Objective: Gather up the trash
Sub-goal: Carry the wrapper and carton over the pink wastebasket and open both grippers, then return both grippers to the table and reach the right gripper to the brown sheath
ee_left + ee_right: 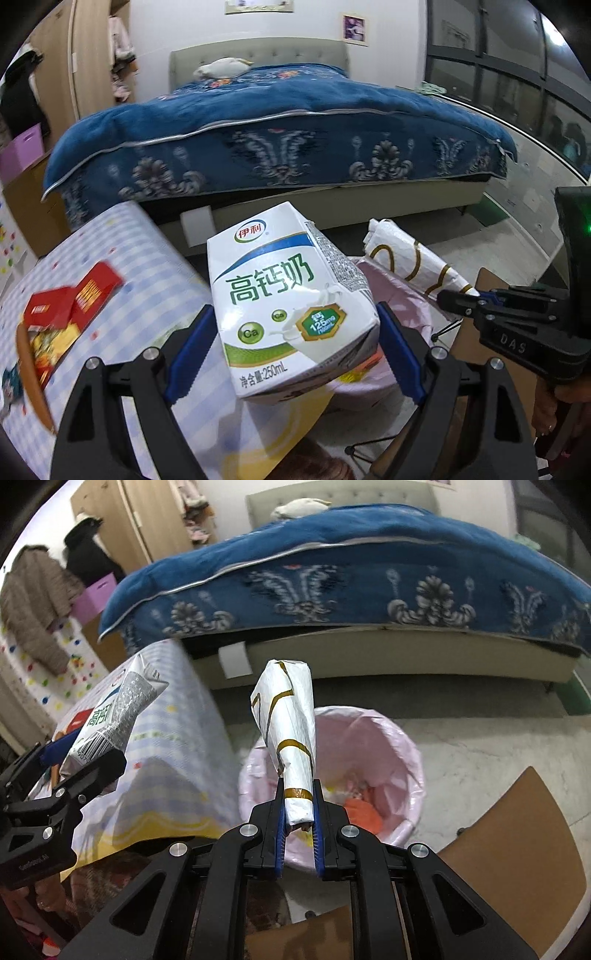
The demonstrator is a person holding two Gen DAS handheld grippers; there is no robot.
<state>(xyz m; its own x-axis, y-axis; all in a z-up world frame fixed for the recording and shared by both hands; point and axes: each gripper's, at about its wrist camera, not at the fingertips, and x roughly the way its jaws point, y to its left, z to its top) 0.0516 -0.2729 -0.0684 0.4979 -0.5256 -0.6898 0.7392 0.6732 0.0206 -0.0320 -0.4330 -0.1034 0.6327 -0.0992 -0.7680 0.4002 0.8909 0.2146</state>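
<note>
My left gripper (295, 332) is shut on a white and green milk carton (291, 302) and holds it in the air at the table's edge, beside the bin; the carton also shows in the right wrist view (114, 716). My right gripper (298, 805) is shut on a rolled white paper wrapper with gold lines (290, 731), held upright over the bin; the wrapper also shows in the left wrist view (413, 258). The bin (406, 746) has a pink liner and holds some orange and white scraps.
A table with a blue checked cloth (140, 251) carries a red box (74, 299) and a snack packet. A bed with a blue quilt (280, 122) stands behind. A brown cardboard sheet (517, 834) lies on the floor right of the bin.
</note>
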